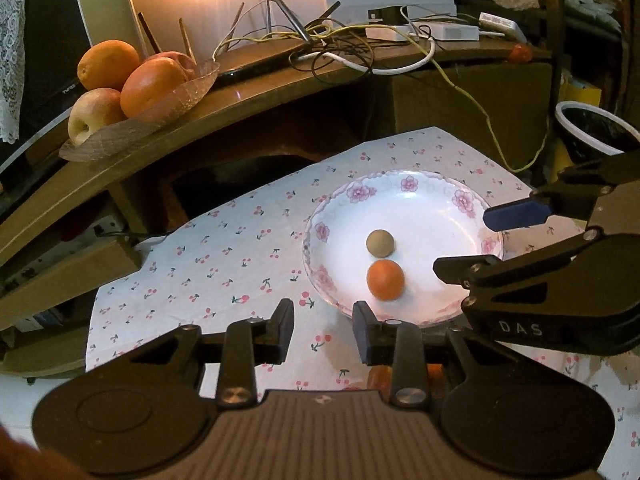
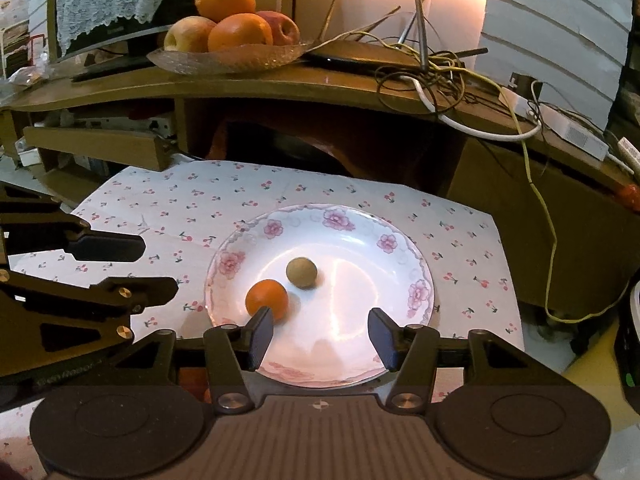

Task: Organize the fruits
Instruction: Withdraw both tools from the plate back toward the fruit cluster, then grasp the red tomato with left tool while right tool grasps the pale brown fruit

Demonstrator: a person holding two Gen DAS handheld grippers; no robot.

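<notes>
A white plate (image 1: 404, 182) (image 2: 334, 216) with pink flowers rests on the cherry-print cloth (image 1: 224, 256). Two small fruits lie in it, a small orange (image 1: 385, 280) (image 2: 267, 299) and a tan round fruit (image 1: 380, 243) (image 2: 301, 273). My left gripper (image 1: 324, 330) (image 2: 150, 266) is open over the cloth at the plate's left edge, holding nothing. My right gripper (image 2: 322, 336) (image 1: 474, 240) hovers open over the plate's near side, its left finger just in front of the orange. Something orange (image 1: 378, 380) peeks out beneath the left gripper, mostly hidden.
A glass dish (image 1: 120, 136) (image 2: 224, 60) of big oranges and apples stands on the wooden shelf (image 1: 248, 96) behind the table. Tangled cables (image 1: 340, 44) and white boxes lie further along it, with a small red fruit (image 1: 520, 53). A lined bin (image 1: 592, 128) stands at the right.
</notes>
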